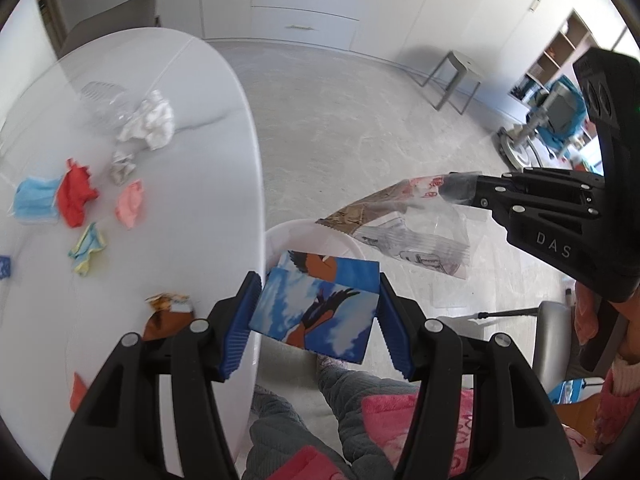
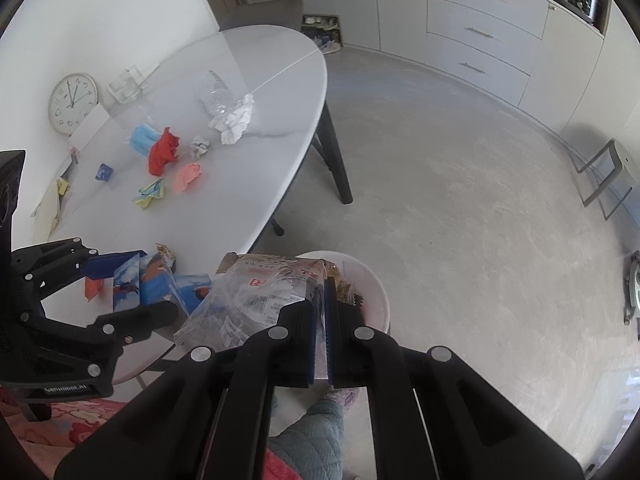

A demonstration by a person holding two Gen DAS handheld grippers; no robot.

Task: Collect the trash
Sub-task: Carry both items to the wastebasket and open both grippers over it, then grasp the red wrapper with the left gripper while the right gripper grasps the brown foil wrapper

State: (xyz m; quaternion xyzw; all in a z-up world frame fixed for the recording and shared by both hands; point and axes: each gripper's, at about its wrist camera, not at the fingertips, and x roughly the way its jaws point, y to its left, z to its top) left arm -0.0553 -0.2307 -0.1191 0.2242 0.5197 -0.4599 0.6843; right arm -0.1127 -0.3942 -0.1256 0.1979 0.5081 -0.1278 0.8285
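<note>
My left gripper (image 1: 318, 312) is shut on a blue carton (image 1: 320, 312) printed with clouds, its blue pads pressing both sides, just past the edge of the white table (image 1: 180, 200). Below it stands a white bin (image 1: 280, 232). At the right, my right gripper (image 1: 452, 190) is shut on a clear printed snack wrapper (image 1: 400, 220) that hangs over the bin. In the right wrist view, the right gripper (image 2: 320, 292) pinches the wrapper (image 2: 260, 296) above the bin (image 2: 380, 292). The left gripper (image 2: 154, 284) holds the carton (image 2: 160, 284) beside it.
On the table lie a white tissue wad (image 1: 150, 124), a red paper (image 1: 76, 196), a blue mask (image 1: 34, 200), a pink scrap (image 1: 130, 204), a crushed clear bottle (image 2: 218, 96) and an orange wrapper (image 1: 168, 312). A person's knees (image 1: 360, 392) are below. A stool (image 1: 456, 76) stands on the floor.
</note>
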